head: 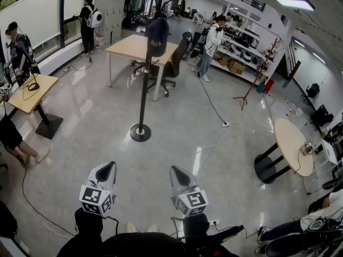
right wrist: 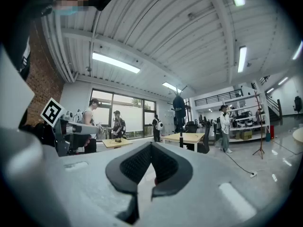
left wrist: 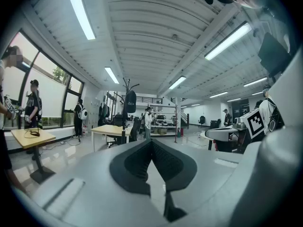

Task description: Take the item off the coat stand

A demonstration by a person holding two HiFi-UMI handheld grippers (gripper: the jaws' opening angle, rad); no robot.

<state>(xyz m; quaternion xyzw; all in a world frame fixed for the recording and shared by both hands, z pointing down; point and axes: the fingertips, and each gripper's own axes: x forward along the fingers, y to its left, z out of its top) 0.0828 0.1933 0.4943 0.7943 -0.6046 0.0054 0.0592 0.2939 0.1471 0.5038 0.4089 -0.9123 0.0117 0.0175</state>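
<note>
A dark cap point(head: 157, 36) hangs on top of a black coat stand point(head: 142, 98) that rises from a round base point(head: 140, 132) in the middle of the floor. My left gripper point(head: 105, 171) and right gripper point(head: 178, 174) are held low and near me, well short of the stand, both pointing toward it. Each is shut with nothing between its jaws. The cap point(left wrist: 130, 101) shows far off, just left of centre, in the left gripper view beyond the left gripper point(left wrist: 151, 141). In the right gripper view the cap point(right wrist: 179, 106) stands right of centre beyond the right gripper point(right wrist: 151, 145).
A wooden table point(head: 138, 48) and office chairs point(head: 174, 66) stand behind the stand. A small table point(head: 29, 92) is at the left, a round table point(head: 292, 143) at the right. Cables point(head: 214, 108) trail over the glossy floor. Several people stand around the room's edges.
</note>
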